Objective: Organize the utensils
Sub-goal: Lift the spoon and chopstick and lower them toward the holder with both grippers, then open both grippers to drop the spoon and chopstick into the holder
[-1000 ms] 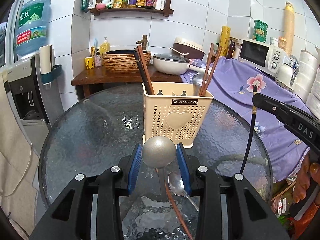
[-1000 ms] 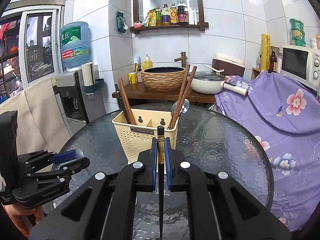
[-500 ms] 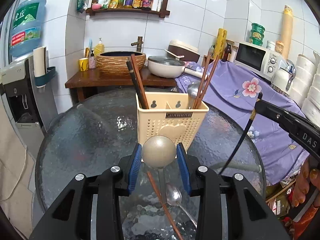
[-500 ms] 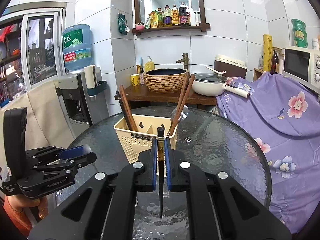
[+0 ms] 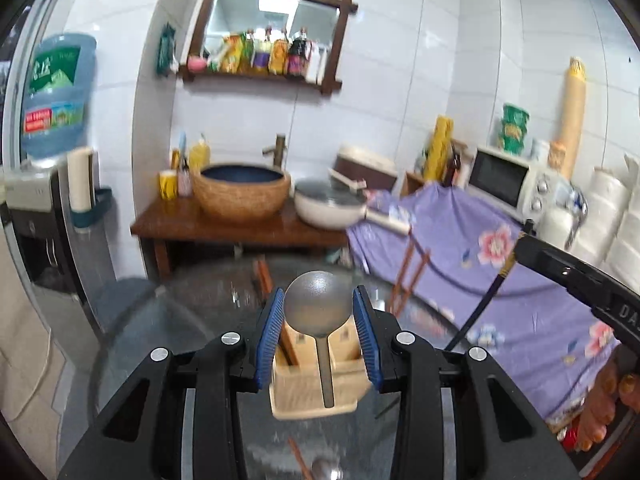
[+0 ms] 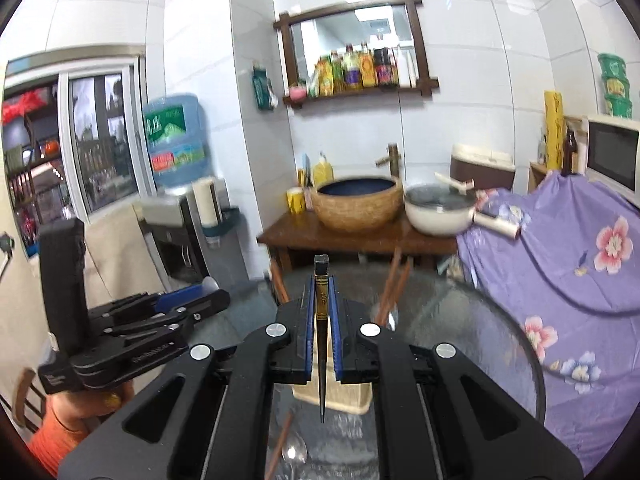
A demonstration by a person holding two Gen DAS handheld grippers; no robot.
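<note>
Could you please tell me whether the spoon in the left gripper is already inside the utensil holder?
Not yet. The left gripper grips the spoon bowl-up, its handle hanging over the utensil holder; depth is unclear.

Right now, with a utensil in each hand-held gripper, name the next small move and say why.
Probably lower the left hand-held gripper so the spoon slides handle-first into the caddy. The handle already hangs over the caddy's open top, bowl up, clamped between the pads. The right hand-held gripper can wait with its chopstick.
</note>
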